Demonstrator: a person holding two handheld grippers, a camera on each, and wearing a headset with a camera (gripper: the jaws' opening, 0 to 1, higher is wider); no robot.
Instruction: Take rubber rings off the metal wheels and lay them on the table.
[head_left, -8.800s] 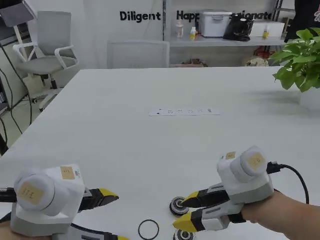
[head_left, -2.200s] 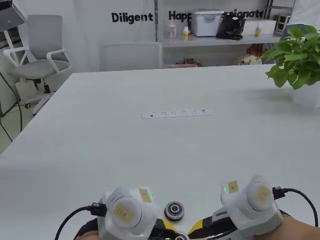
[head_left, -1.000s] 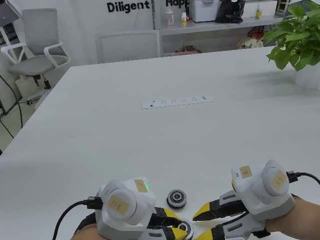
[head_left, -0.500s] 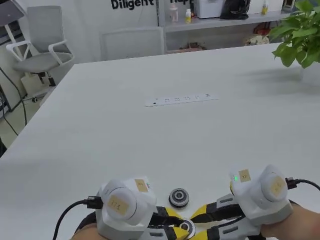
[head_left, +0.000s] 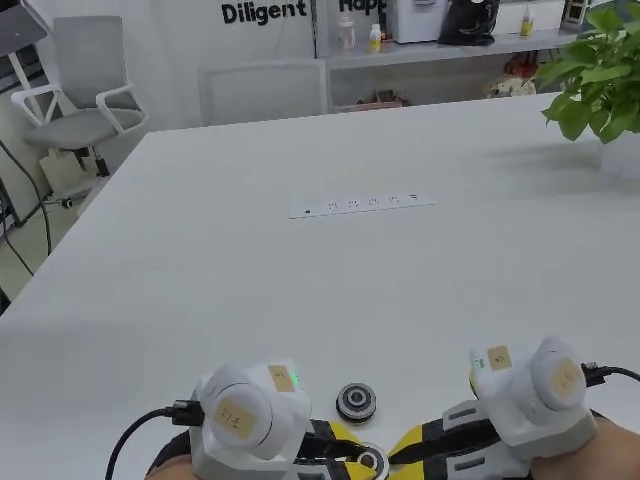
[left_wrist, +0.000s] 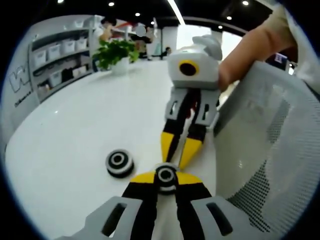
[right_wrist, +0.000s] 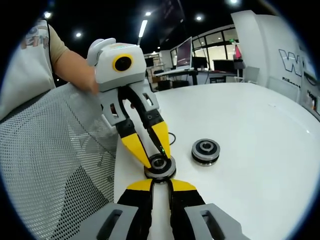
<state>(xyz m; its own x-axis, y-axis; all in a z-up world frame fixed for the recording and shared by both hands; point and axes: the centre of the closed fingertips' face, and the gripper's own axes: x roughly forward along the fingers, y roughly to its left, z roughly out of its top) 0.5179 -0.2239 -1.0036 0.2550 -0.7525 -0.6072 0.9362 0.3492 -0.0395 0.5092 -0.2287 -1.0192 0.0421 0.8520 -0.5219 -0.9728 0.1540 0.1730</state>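
Fingers of L gripper clamp 1 wheel; R gripper touching.

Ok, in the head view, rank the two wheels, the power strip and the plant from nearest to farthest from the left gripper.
1. Held wheel, in its jaws, bottom edge.
2. Loose wheel, just beyond.
3. Power strip, mid-table.
4. Plant, far right.

The head view looks forward and down along the table from its near edge. The left gripper view and right gripper view sit low over the tabletop and face each other at close range. They show the right gripper and left gripper respectively. Both views share the first wheel and second wheel.
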